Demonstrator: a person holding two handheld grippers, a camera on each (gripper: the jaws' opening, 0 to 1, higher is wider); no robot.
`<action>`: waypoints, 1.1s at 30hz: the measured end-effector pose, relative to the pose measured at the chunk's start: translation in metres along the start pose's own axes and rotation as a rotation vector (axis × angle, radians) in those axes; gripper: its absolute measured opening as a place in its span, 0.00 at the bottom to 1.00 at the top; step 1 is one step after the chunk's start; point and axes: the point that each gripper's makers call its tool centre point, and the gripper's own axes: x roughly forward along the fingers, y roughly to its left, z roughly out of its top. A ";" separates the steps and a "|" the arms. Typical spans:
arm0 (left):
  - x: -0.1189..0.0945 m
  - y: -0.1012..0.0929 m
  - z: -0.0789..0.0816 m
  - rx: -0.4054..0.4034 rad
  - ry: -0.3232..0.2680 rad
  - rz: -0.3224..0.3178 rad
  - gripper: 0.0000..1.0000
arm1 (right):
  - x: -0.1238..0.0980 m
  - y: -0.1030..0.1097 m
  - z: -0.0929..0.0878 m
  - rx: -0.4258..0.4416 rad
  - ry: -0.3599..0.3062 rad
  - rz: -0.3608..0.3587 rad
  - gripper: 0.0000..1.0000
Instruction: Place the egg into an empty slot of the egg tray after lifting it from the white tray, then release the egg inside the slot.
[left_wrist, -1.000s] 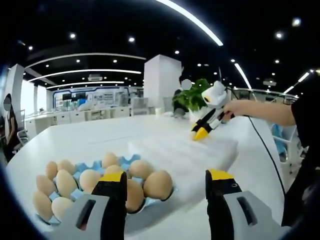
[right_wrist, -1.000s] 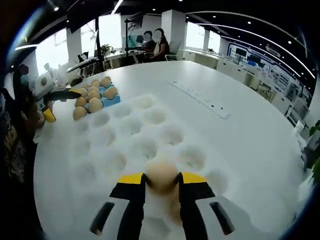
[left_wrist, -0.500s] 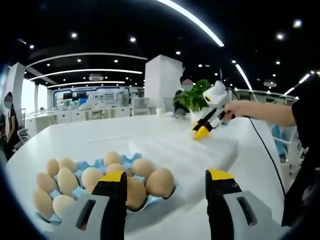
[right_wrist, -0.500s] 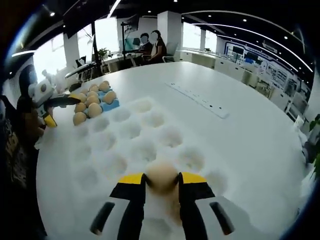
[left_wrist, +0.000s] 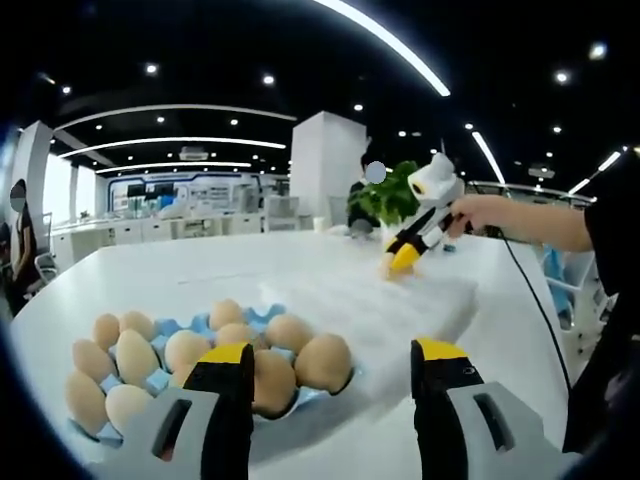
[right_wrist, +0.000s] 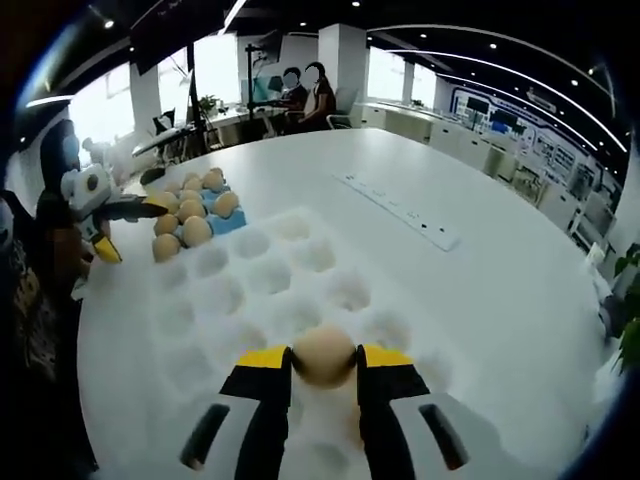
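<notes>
The right gripper pinches an egg between its yellow tips, hovering above the white tray. At 10 o'clock sits the blue egg tray (mostly full). The left gripper stands open beside it.

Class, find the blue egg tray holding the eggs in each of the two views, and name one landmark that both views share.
Left gripper view: the blue egg tray sits lower left, just beyond the left gripper's own jaws.
Right gripper view: the tray lies upper left, far across the table.
Shared landmark: the white tray beside it.
</notes>
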 end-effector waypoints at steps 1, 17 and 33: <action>-0.001 0.000 0.000 0.000 0.000 0.000 0.65 | 0.000 0.001 0.001 -0.002 0.000 0.001 0.27; -0.008 0.011 -0.001 -0.017 -0.013 0.014 0.65 | 0.009 0.022 0.033 -0.045 -0.016 0.029 0.27; -0.014 0.020 0.000 -0.026 -0.028 0.027 0.64 | 0.033 0.046 0.059 -0.086 -0.031 0.083 0.27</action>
